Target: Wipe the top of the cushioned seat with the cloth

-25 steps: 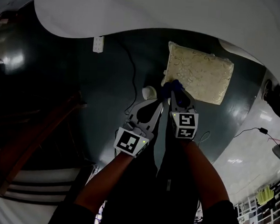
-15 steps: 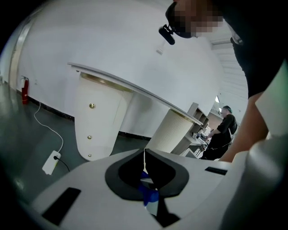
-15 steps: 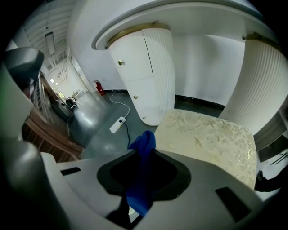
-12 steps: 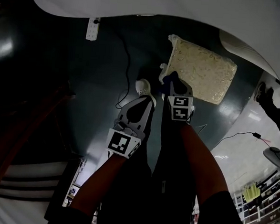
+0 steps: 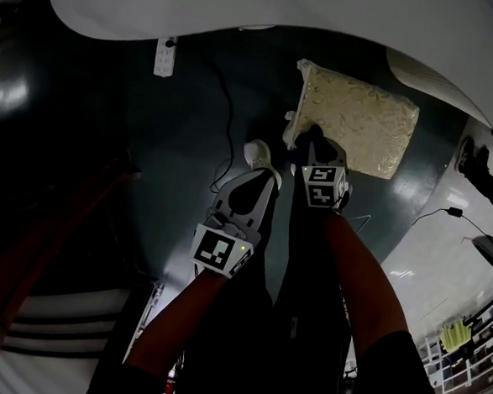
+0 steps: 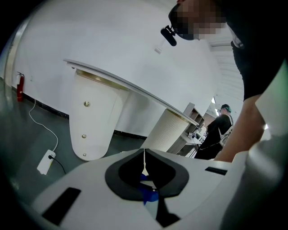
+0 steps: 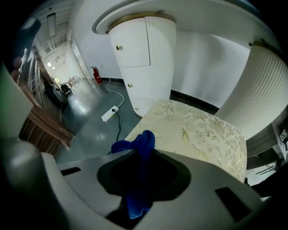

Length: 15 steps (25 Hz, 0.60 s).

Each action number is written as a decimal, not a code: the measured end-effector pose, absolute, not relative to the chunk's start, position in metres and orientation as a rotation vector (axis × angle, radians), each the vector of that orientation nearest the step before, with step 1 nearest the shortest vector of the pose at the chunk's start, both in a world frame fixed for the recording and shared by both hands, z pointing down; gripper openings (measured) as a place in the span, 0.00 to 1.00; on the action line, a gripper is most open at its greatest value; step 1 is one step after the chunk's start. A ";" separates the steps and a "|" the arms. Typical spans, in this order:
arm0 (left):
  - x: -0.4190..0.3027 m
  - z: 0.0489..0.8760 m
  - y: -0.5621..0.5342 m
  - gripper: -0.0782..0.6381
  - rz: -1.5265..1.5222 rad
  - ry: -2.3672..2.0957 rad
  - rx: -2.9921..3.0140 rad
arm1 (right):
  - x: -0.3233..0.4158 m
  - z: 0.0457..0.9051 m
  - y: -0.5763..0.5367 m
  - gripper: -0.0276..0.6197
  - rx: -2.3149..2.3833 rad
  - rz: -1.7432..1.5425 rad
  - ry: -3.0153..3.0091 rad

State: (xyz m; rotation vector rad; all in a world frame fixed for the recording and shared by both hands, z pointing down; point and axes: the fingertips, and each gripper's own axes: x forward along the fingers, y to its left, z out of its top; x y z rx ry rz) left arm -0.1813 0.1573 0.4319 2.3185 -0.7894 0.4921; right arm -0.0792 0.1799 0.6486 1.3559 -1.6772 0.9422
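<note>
The cushioned seat (image 5: 357, 120) is a cream, leaf-patterned pad lying on the dark floor; in the right gripper view the seat (image 7: 198, 134) fills the space just past the jaws. My right gripper (image 5: 314, 143) is shut on a blue cloth (image 7: 140, 146), which bunches out beyond its tips at the seat's near left corner. In that view the right gripper (image 7: 143, 150) tilts down over the corner. My left gripper (image 5: 263, 176) hangs beside it to the left, away from the seat. Seen in its own view, the left gripper (image 6: 144, 157) is shut, its jaws meeting in a thin line.
A white power strip (image 5: 164, 56) with a black cable lies on the floor to the left. A white shoe (image 5: 258, 153) is beside the seat. White curved counters and a ribbed column (image 7: 148, 58) ring the area. Dark wooden furniture (image 5: 49, 245) stands at left. A person (image 6: 219, 132) stands far off.
My right gripper with the cloth has edged slightly right and forward onto the seat's near corner. The left gripper has stayed about where it was.
</note>
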 end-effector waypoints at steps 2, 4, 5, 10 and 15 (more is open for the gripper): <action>-0.172 0.431 0.163 0.14 0.484 -0.764 2.313 | -0.073 0.648 0.184 0.20 1.373 0.955 -1.656; -0.162 0.431 0.173 0.14 0.489 -0.726 2.315 | -0.067 0.643 0.188 0.20 1.375 0.976 -1.634; -0.157 0.430 0.177 0.14 0.493 -0.710 2.318 | -0.064 0.642 0.189 0.20 1.376 0.977 -1.630; -0.137 0.428 0.184 0.14 0.490 -0.689 2.319 | -0.044 0.641 0.199 0.20 1.393 0.977 -1.613; -0.117 0.428 0.195 0.14 0.502 -0.650 2.325 | -0.019 0.642 0.213 0.20 1.427 0.995 -1.594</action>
